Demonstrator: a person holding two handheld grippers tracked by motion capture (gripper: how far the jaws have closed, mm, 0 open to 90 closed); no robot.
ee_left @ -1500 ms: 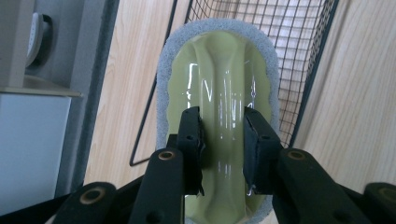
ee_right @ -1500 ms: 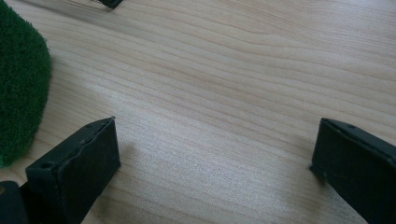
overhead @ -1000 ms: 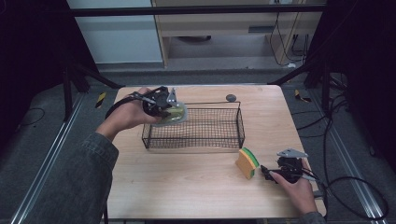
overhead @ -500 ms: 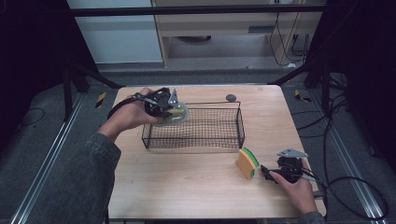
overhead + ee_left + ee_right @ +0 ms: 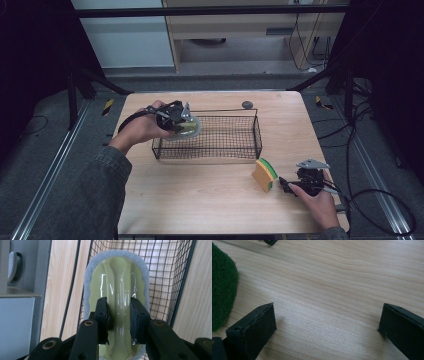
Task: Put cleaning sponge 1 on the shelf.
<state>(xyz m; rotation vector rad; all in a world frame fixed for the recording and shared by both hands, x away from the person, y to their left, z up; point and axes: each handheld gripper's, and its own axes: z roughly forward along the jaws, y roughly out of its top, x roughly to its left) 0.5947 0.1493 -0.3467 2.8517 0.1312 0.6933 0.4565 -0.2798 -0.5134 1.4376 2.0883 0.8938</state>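
Two black fingers of the left gripper clamp the glossy ridge of a pale-green scrubber with grey foam rim, black wire basket beyond them. Right gripper fingers stand apart over the wooden table, green-topped yellow sponge beside one

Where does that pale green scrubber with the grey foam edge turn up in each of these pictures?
High view: the scrubber sits left of centre, in the left gripper, over the left end of the wire basket.
Left gripper view: the scrubber stands in the middle, pinched at its raised ridge by the black jaws.
Right gripper view: not in it; a green sponge lies at the left edge.
Shared landmark: the wire basket and the wooden table.
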